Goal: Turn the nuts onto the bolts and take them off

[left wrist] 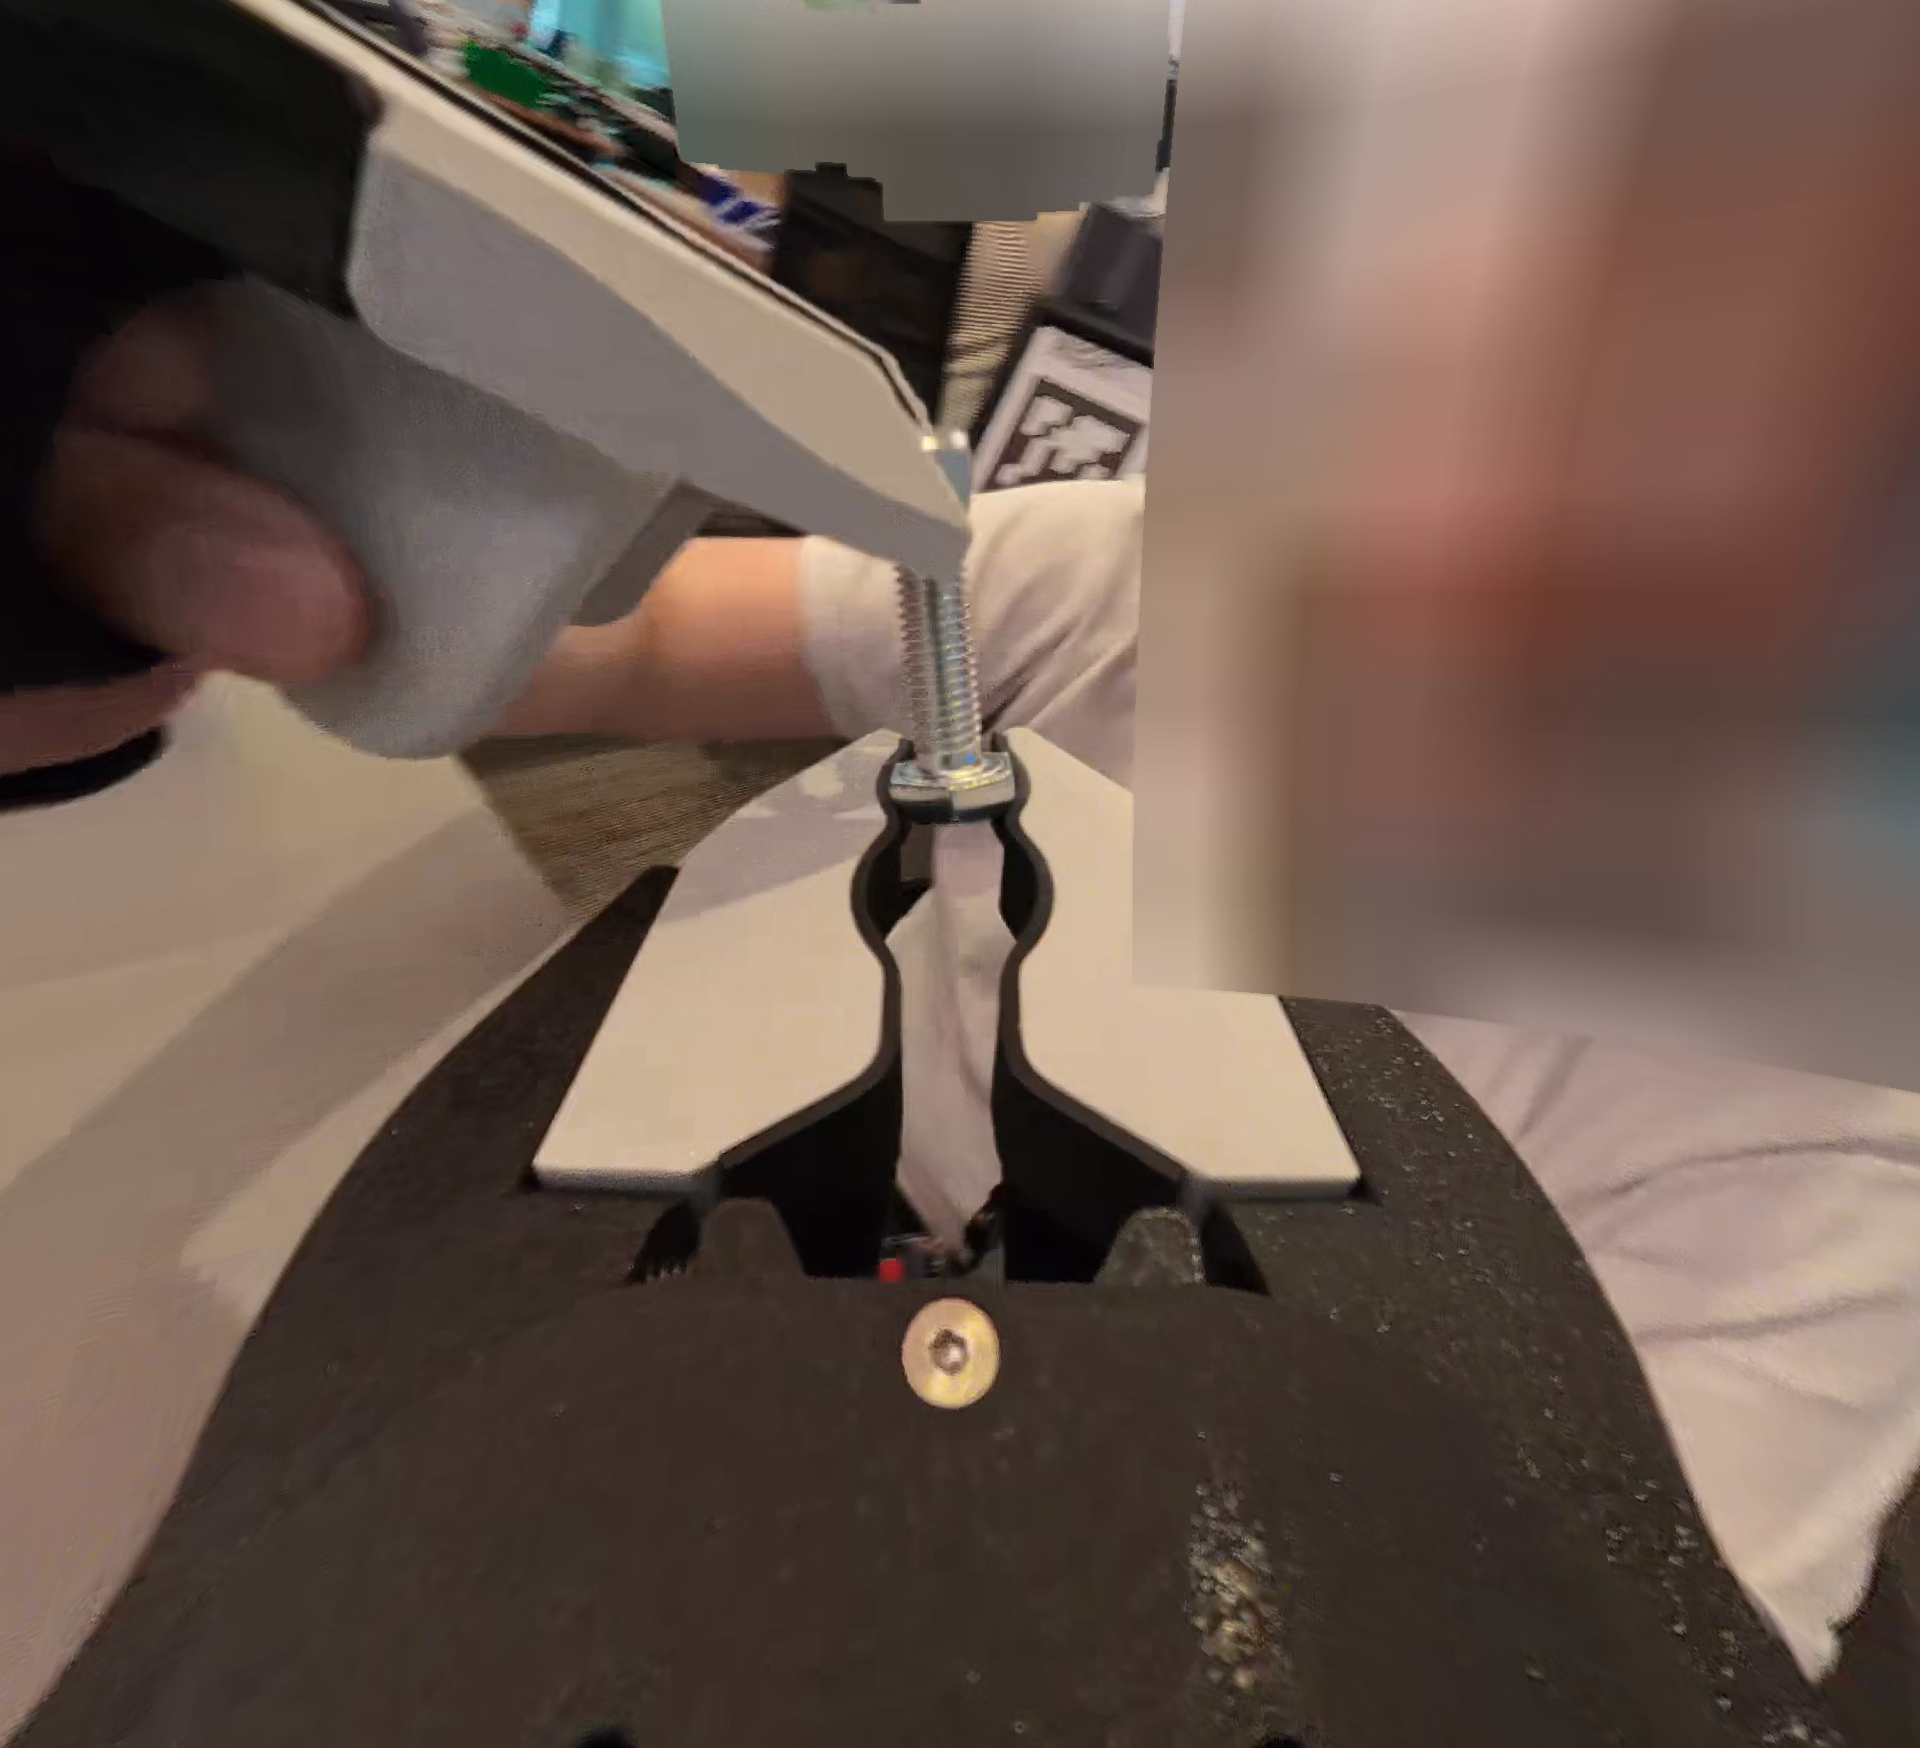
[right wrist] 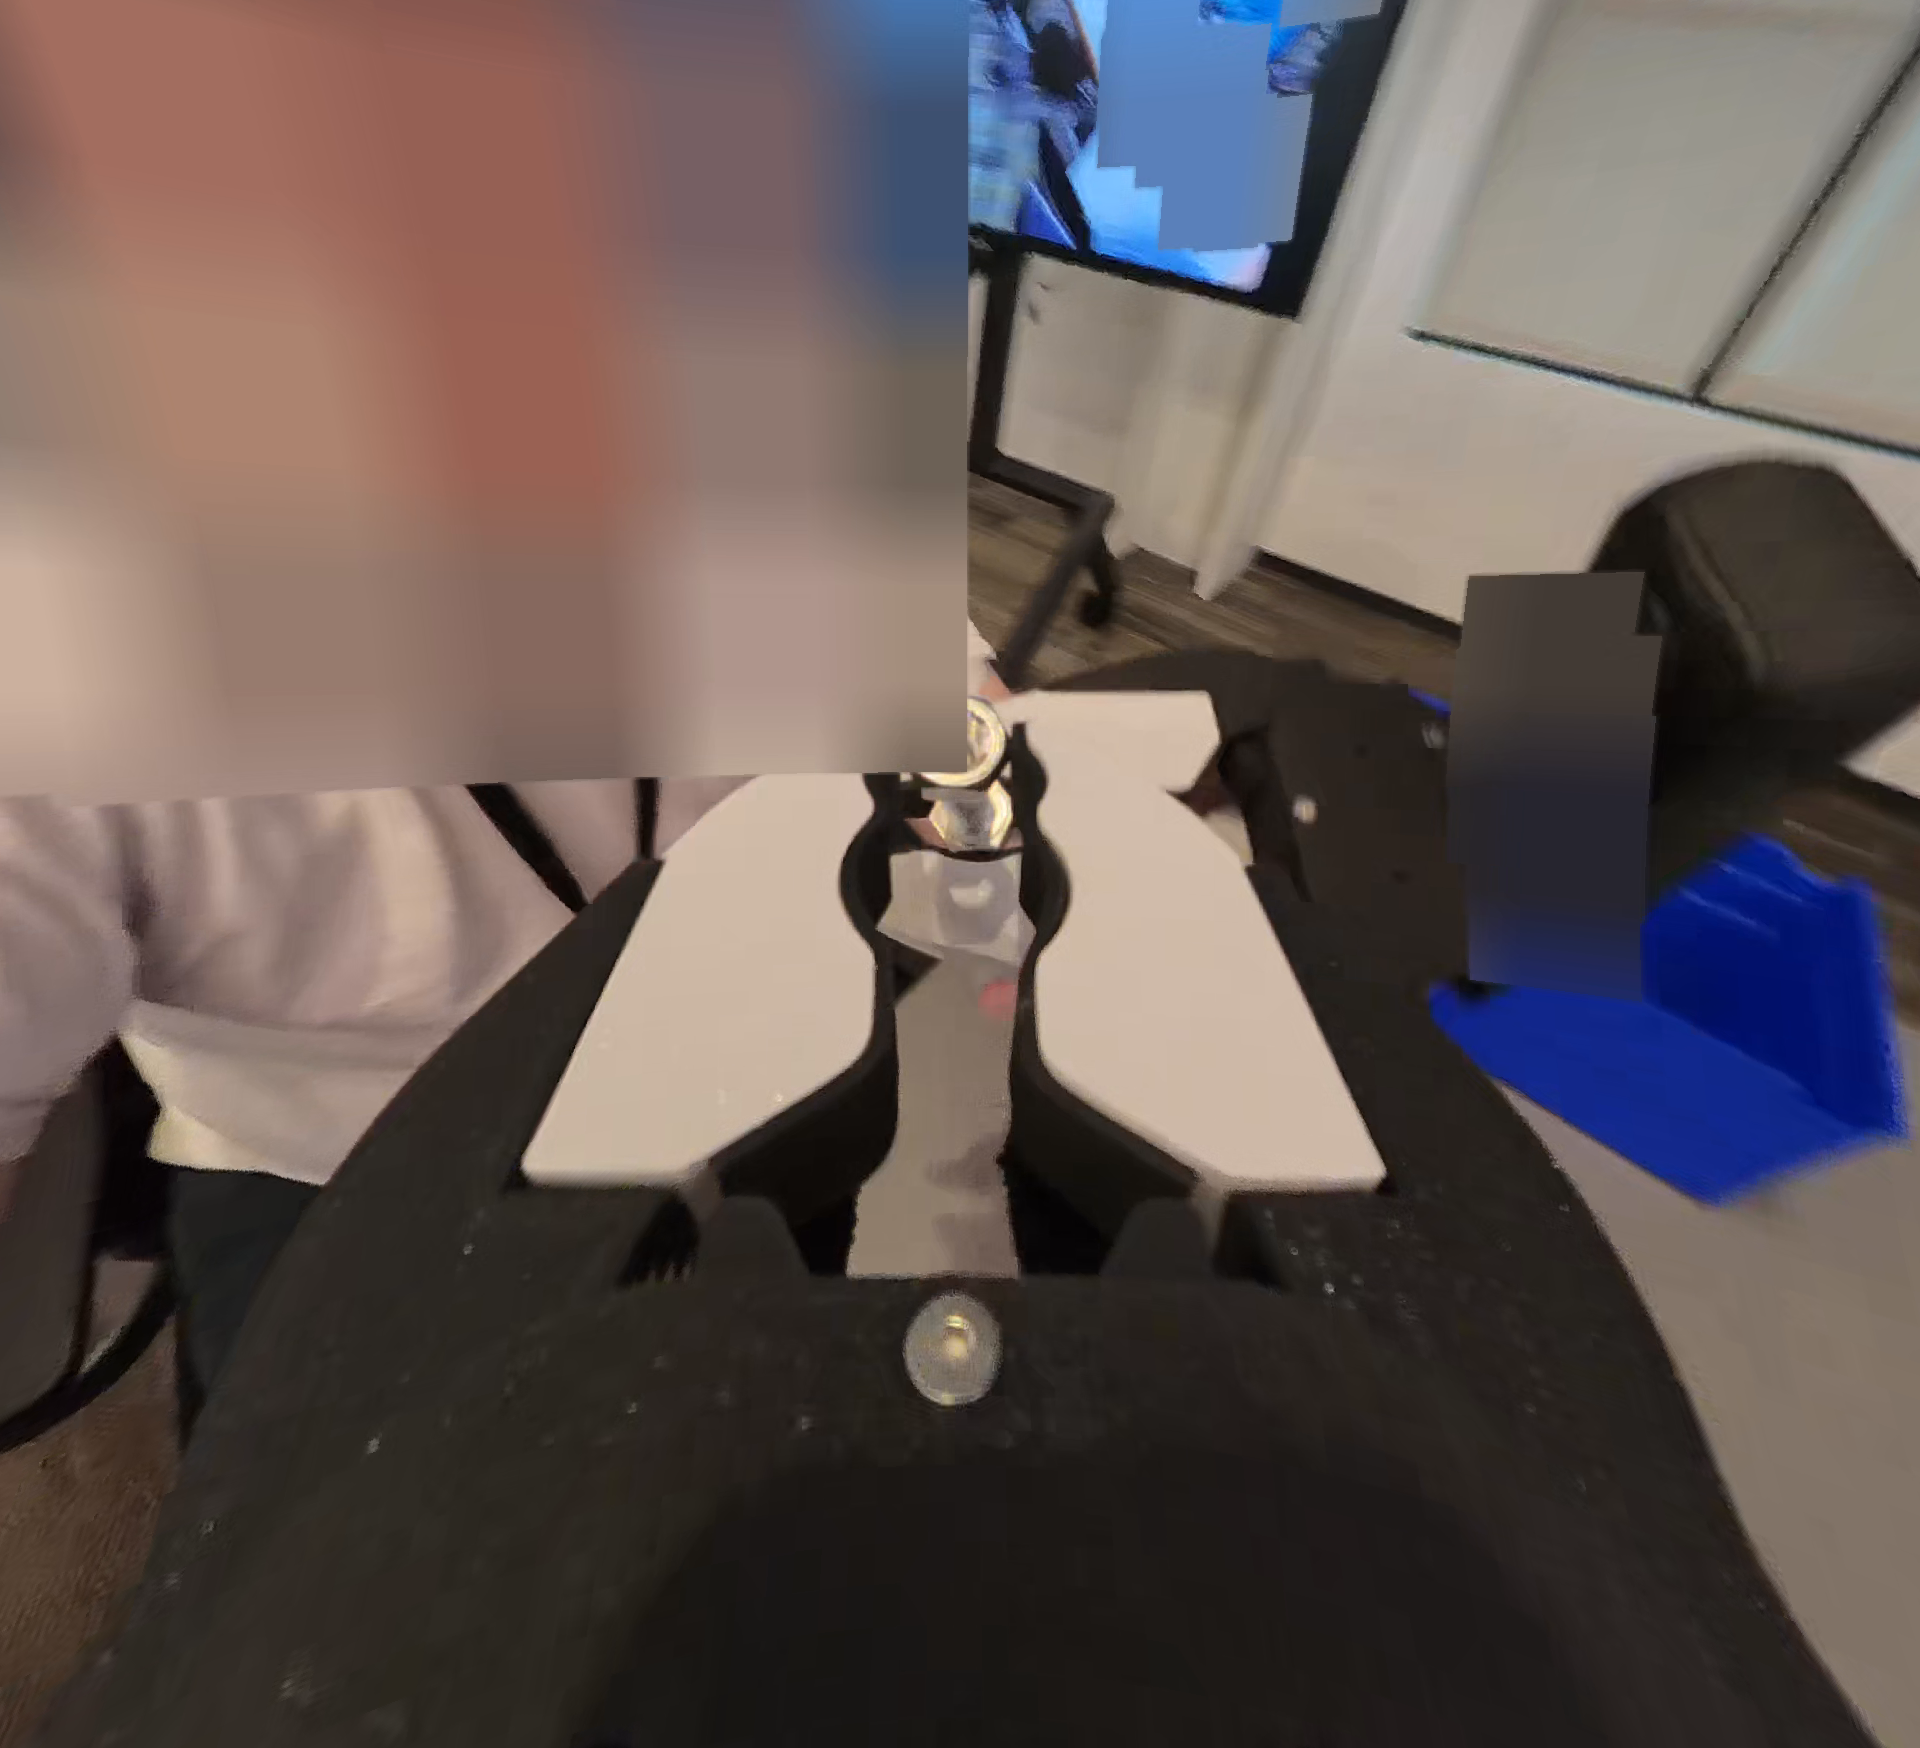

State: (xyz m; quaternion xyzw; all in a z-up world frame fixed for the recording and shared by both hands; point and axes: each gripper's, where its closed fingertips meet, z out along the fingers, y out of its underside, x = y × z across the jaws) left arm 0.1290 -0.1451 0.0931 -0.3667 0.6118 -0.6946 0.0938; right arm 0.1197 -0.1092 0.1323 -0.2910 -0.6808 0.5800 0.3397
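Note:
A silver threaded bolt (left wrist: 938,649) stands upright in the left wrist view. My left gripper (left wrist: 951,768) is shut on the flat head at the bolt's lower end (left wrist: 951,786). My right gripper (left wrist: 940,509) reaches in from the upper left and is shut on the bolt's top end, where a small metal nut (left wrist: 951,451) shows at its tip. In the right wrist view, my right gripper (right wrist: 961,810) is shut on the shiny hex nut (right wrist: 961,828). The left gripper's white finger (right wrist: 1112,727) lies just behind it. A blurred patch hides most of the bolt there.
A gloved hand (left wrist: 343,535) holds the right gripper. A blue bin (right wrist: 1714,1054) sits on the grey table (right wrist: 1714,1335) at the right. A black chair (right wrist: 1787,597) and a screen on a wheeled stand (right wrist: 1143,36) stand behind. The person's light shirt (right wrist: 312,919) is close in front. My right fingertips sit around 5 cm from my left ones.

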